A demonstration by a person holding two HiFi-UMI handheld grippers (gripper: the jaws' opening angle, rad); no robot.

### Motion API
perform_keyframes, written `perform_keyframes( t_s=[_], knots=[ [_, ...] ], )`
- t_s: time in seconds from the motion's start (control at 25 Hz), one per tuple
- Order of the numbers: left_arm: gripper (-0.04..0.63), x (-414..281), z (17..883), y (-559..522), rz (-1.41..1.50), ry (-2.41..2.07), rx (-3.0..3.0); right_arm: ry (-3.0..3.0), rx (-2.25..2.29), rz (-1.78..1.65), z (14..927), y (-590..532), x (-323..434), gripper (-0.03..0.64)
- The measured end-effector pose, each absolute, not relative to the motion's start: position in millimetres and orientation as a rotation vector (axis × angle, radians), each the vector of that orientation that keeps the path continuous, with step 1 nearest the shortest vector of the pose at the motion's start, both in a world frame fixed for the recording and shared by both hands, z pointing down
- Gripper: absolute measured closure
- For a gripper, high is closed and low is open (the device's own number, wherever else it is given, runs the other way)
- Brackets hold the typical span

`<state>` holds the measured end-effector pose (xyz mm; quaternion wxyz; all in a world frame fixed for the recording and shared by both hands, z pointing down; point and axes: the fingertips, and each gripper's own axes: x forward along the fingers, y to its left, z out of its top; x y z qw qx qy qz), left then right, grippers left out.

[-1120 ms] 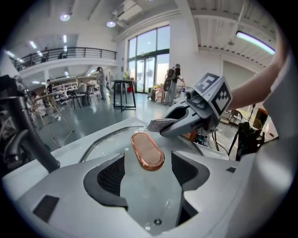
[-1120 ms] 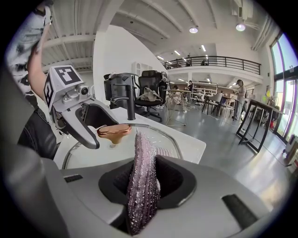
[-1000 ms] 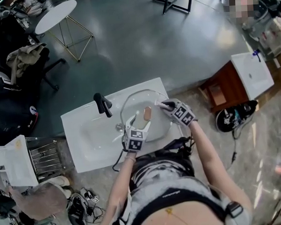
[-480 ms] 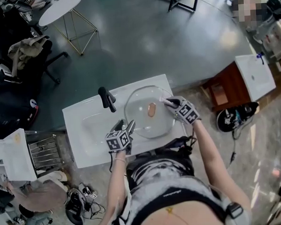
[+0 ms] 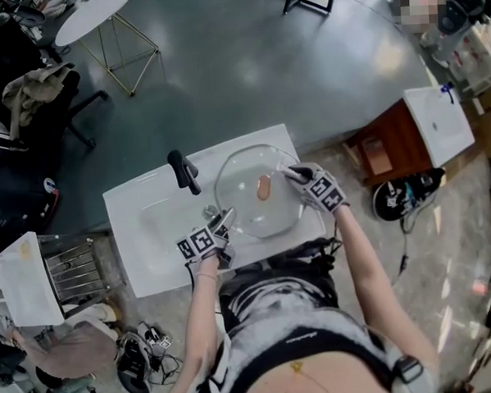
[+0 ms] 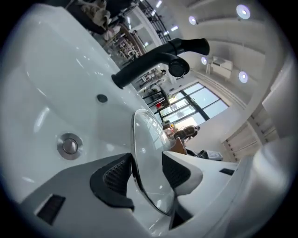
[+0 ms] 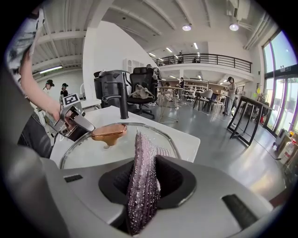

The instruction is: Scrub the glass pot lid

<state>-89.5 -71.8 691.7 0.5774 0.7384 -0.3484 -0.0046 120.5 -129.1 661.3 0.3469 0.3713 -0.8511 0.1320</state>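
left gripper (image 6: 146, 169): jaws just been closing, rim of glass pot lid (image 6: 150, 139) between pads, not yet clamped | right gripper (image 7: 144, 179): clenched on purple scrubber (image 7: 142, 186), lid just ahead | beyond both: copper knob (image 5: 264, 187), white sink (image 5: 145, 238) beneath, black tap (image 5: 182, 171) behind.

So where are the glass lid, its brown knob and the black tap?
glass lid (image 5: 255, 216), head view, on the clear glass near the rim.
brown knob (image 5: 264, 187), head view, on its top.
black tap (image 5: 183, 172), head view, on the middle of its body.
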Motion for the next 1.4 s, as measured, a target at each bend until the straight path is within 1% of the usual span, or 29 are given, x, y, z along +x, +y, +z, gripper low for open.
perform_keyframes(
  t_s=[0.12,0.16,0.28,0.44,1.0,1.4],
  knots=[
    [0.420,-87.3,693.7,-74.9,-0.130,-0.747,1.651,-2.190,0.996,0.362,661.2,-130.1,120.5,0.518],
    [0.424,-87.6,693.7,-75.0,-0.162,-0.727,1.629,-2.184,1.007,0.370,661.2,-129.4,120.8,0.518],
    [0.454,-87.4,692.1,-74.5,-0.200,-0.687,1.600,-2.170,1.032,0.391,660.1,-124.7,122.0,0.518],
    [0.440,-86.8,692.2,-72.8,-0.143,-0.679,1.640,-2.157,1.055,0.403,658.5,-114.7,120.6,0.518],
    [0.434,-82.7,690.7,-71.2,-0.072,-0.643,1.684,-2.179,1.116,0.424,655.2,-62.0,105.2,0.518],
    [0.434,-84.1,690.8,-70.0,-0.052,-0.620,1.702,-2.229,1.062,0.459,651.1,-34.8,76.9,0.518]
  ],
)
